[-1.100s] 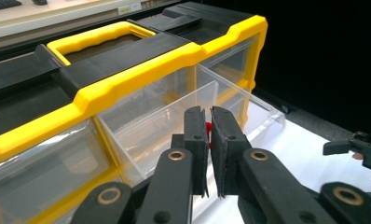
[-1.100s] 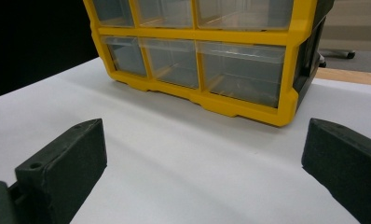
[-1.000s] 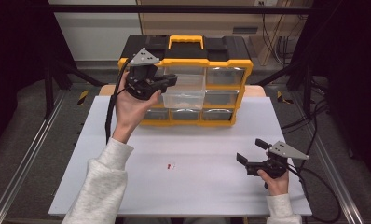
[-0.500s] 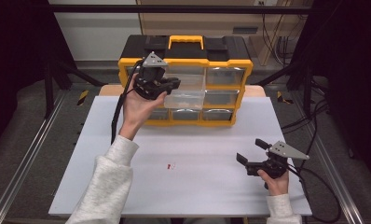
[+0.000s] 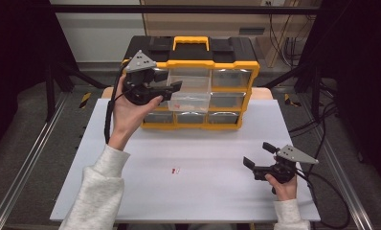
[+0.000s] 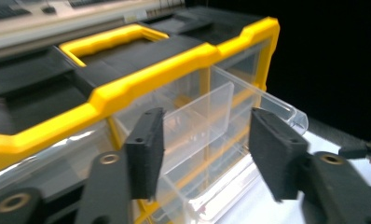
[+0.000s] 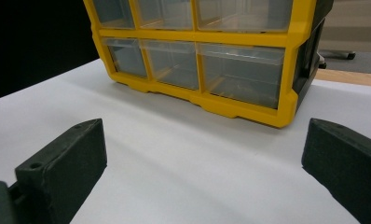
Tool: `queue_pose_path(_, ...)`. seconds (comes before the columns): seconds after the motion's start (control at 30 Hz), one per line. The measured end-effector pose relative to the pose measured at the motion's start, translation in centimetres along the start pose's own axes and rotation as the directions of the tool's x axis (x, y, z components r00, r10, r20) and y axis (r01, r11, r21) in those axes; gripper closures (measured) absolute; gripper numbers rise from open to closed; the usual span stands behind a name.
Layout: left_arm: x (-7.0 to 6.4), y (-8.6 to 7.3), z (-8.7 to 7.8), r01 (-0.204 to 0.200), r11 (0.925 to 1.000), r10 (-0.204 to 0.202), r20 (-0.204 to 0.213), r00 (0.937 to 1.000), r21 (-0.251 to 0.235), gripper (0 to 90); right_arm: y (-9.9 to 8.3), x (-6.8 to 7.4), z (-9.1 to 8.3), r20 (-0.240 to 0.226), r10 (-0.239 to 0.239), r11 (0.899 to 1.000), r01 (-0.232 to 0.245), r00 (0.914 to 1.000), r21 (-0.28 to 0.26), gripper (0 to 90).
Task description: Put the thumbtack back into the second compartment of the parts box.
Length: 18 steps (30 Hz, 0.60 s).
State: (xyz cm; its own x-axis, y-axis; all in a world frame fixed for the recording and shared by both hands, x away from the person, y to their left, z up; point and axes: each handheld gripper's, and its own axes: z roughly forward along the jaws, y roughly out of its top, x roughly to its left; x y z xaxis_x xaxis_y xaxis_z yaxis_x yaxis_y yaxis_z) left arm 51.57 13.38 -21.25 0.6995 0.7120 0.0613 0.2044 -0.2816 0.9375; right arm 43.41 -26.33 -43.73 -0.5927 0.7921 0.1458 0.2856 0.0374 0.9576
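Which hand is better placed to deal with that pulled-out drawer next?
Left. The left gripper is open right at the pulled-out clear drawer; the right gripper sits low on the white table, well away from it.

I'm working in a lab: a white table on metal rails, dark curtains either side of it, cables trailing right of it, bare floor behind.

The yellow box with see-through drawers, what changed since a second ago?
The left gripper rose from the middle row to the top of the yellow-and-black drawer organizer, fingers open. A clear plastic drawer now sticks out. The right gripper and small red-and-white piece stayed put.
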Motion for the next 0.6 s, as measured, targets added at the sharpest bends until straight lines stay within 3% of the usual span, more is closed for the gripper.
queue_pose_path(0.2, 0.5, -1.3, -2.1, 0.008, 0.9990, -0.008, -0.010, 0.9999, -0.044, 29.8, 0.0, 0.0, 0.0, -0.002, 0.002, 1.000, -0.002, 1.0000, -0.002, 0.6)
queue_pose_path(0.27, 0.8, -1.8, -2.7, 0.030, 0.9983, -0.029, 0.011, 0.9995, -0.050, 21.6, 0.0, 0.0, 0.0, -0.001, -0.001, 1.000, 0.001, 1.0000, -0.004, 0.6)
queue_pose_path(0.6, 1.6, -4.8, -4.5, 0.067, 0.9954, -0.066, 0.025, 0.9975, -0.069, 6.1, 0.0, 0.1, 0.0, -0.003, -0.001, 1.000, 0.001, 1.0000, 0.001, 0.6)
